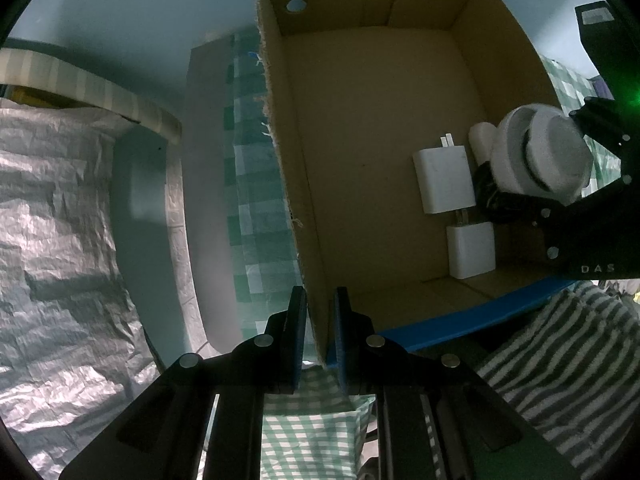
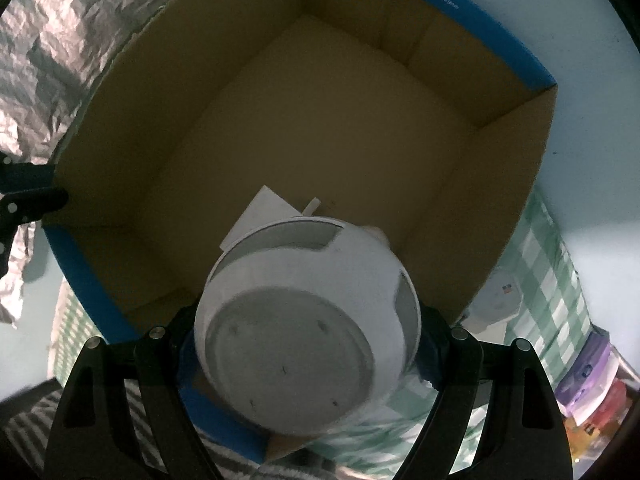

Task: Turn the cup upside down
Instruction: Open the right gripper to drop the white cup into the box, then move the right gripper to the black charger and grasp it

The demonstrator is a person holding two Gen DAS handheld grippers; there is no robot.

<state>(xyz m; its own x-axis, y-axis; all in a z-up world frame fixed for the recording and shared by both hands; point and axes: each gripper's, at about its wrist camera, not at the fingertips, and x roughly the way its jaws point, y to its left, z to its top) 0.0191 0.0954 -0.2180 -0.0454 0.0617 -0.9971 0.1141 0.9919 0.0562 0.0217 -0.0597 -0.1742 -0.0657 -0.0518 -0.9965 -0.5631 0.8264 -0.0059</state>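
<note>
A white cup [image 2: 308, 320] is clamped in my right gripper [image 2: 308, 350], which is shut on it. The cup's flat base faces the right wrist camera and its mouth points down into the cardboard box [image 2: 320, 128]. The blue finger pads [image 2: 188, 354] show only at the cup's sides. In the left wrist view the same cup [image 1: 540, 156] hangs tilted over the box's right part, held by the right gripper [image 1: 556, 164]. My left gripper [image 1: 320, 320] is shut on the near left wall of the box [image 1: 296, 184].
Two white chargers [image 1: 442, 178] [image 1: 470, 250] and a small white cylinder [image 1: 482, 136] lie on the box floor under the cup. The box stands on a green checked cloth [image 1: 248, 200]. Striped fabric [image 1: 560, 352] lies in front, and silver crinkled sheeting [image 1: 52, 240] at the left.
</note>
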